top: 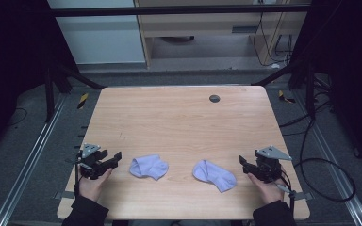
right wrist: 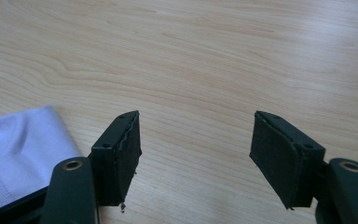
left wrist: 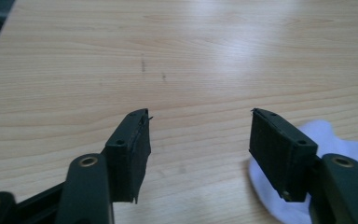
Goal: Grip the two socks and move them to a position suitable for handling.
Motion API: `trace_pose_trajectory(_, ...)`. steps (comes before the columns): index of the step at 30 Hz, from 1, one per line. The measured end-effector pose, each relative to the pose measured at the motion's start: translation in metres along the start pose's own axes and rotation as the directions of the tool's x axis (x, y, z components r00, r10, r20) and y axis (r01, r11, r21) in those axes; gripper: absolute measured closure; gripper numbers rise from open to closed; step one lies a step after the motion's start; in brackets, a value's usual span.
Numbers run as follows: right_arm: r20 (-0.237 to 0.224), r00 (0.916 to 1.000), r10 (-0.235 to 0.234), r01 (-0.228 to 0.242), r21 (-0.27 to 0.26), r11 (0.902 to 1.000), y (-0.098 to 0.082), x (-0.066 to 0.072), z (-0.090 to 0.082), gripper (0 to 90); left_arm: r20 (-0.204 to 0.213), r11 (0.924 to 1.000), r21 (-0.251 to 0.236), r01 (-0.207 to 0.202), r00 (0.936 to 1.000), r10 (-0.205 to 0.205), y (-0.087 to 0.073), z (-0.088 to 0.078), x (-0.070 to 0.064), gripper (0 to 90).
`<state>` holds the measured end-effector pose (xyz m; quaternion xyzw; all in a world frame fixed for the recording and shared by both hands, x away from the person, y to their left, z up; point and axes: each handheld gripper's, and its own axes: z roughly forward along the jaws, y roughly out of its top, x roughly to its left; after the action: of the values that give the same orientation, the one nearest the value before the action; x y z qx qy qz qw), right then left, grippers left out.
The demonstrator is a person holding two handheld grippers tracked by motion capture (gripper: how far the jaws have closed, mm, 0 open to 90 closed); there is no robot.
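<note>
left gripper (top: 114, 157): fingers apart, empty, left sock (top: 149, 167) just right | right gripper (top: 243, 162): fingers apart, empty, right sock (top: 214, 175) just left | high view: both socks well apart on desk (top: 179, 117)

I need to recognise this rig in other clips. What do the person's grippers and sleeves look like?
Both the left gripper and the right gripper are black, each topped by a grey three-cornered plate. Their fingers are flat rectangular blocks with textured black pads, joined to rounded arms with brass-ringed holes. A black cable trails from the right one. The person wears dark sleeves.
</note>
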<state>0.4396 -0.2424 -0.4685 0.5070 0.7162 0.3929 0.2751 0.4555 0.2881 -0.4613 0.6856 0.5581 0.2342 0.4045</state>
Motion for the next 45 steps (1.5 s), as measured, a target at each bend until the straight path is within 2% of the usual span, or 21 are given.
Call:
trace_pose_trajectory(2, 0.002, 0.9999, -0.013, 0.013, -0.002, 0.9999, 0.001, 0.004, 0.000, 33.7, 0.009, 1.0000, 0.003, -0.003, 1.0000, 0.003, 0.000, -0.001, -0.004, 39.4)
trace_pose_trajectory(9, -0.012, 0.9999, -0.011, 0.011, -0.008, 0.9999, 0.002, 0.007, -0.003, 35.4, 0.048, 0.9999, -0.010, -0.013, 0.9987, 0.013, 0.001, -0.004, -0.017, 41.5)
trace_pose_trajectory(11, -0.015, 0.9997, -0.020, 0.019, -0.011, 0.9998, 0.003, 0.009, -0.004, 35.6, 0.060, 0.9995, -0.014, -0.027, 0.9978, 0.028, 0.002, -0.004, -0.022, 41.5)
trace_pose_trajectory(12, -0.030, 0.9993, -0.021, 0.020, -0.016, 0.9997, 0.005, 0.011, -0.005, 35.4, 0.077, 0.9990, -0.018, -0.042, 0.9961, 0.043, 0.002, -0.004, -0.027, 41.4)
trace_pose_trajectory(13, -0.030, 0.9993, -0.021, 0.020, -0.016, 0.9997, 0.005, 0.011, -0.005, 35.4, 0.077, 0.9990, -0.018, -0.042, 0.9961, 0.043, 0.002, -0.004, -0.027, 41.4)
trace_pose_trajectory(14, -0.050, 0.9984, -0.027, 0.026, -0.020, 0.9995, 0.006, 0.013, -0.005, 35.3, 0.083, 0.9985, -0.019, -0.051, 0.9952, 0.053, 0.003, -0.004, -0.030, 41.2)
trace_pose_trajectory(17, -0.053, 0.9981, -0.033, 0.032, -0.014, 0.9994, 0.006, 0.015, -0.005, 35.1, 0.097, 0.9972, -0.023, -0.071, 0.9926, 0.073, 0.004, -0.004, -0.038, 41.1)
trace_pose_trajectory(18, -0.059, 0.9971, -0.049, 0.048, -0.017, 0.9987, 0.007, 0.017, -0.005, 35.1, 0.103, 0.9965, -0.024, -0.080, 0.9912, 0.082, 0.004, -0.004, -0.041, 40.9)
trace_pose_trajectory(22, -0.071, 0.9963, -0.050, 0.048, -0.022, 0.9986, 0.007, 0.021, -0.007, 35.1, 0.116, 0.9945, -0.026, -0.102, 0.9878, 0.104, 0.006, -0.004, -0.051, 40.8)
trace_pose_trajectory(31, -0.088, 0.9915, -0.095, 0.093, -0.032, 0.9952, 0.009, 0.034, -0.010, 35.1, 0.150, 0.9879, -0.024, -0.153, 0.9764, 0.155, 0.008, 0.003, -0.078, 41.5)
trace_pose_trajectory(38, -0.114, 0.9880, -0.104, 0.101, -0.030, 0.9944, 0.007, 0.042, -0.013, 35.4, 0.180, 0.9817, -0.031, -0.188, 0.9650, 0.191, 0.014, 0.005, -0.099, 43.7)
trace_pose_trajectory(40, -0.121, 0.9858, -0.116, 0.114, -0.027, 0.9931, 0.006, 0.044, -0.014, 34.9, 0.190, 0.9797, -0.031, -0.198, 0.9611, 0.200, 0.015, 0.007, -0.106, 44.3)
trace_pose_trajectory(41, -0.127, 0.9845, -0.121, 0.119, -0.022, 0.9926, 0.004, 0.045, -0.015, 35.0, 0.203, 0.9773, -0.031, -0.210, 0.9561, 0.212, 0.016, 0.010, -0.114, 44.5)
trace_pose_trajectory(42, -0.127, 0.9845, -0.121, 0.119, -0.022, 0.9926, 0.004, 0.045, -0.015, 35.0, 0.203, 0.9773, -0.031, -0.210, 0.9561, 0.212, 0.016, 0.010, -0.114, 44.5)
trace_pose_trajectory(45, -0.137, 0.9826, -0.126, 0.125, -0.017, 0.9921, 0.002, 0.047, -0.017, 35.4, 0.220, 0.9746, -0.030, -0.222, 0.9497, 0.223, 0.016, 0.014, -0.125, 44.5)
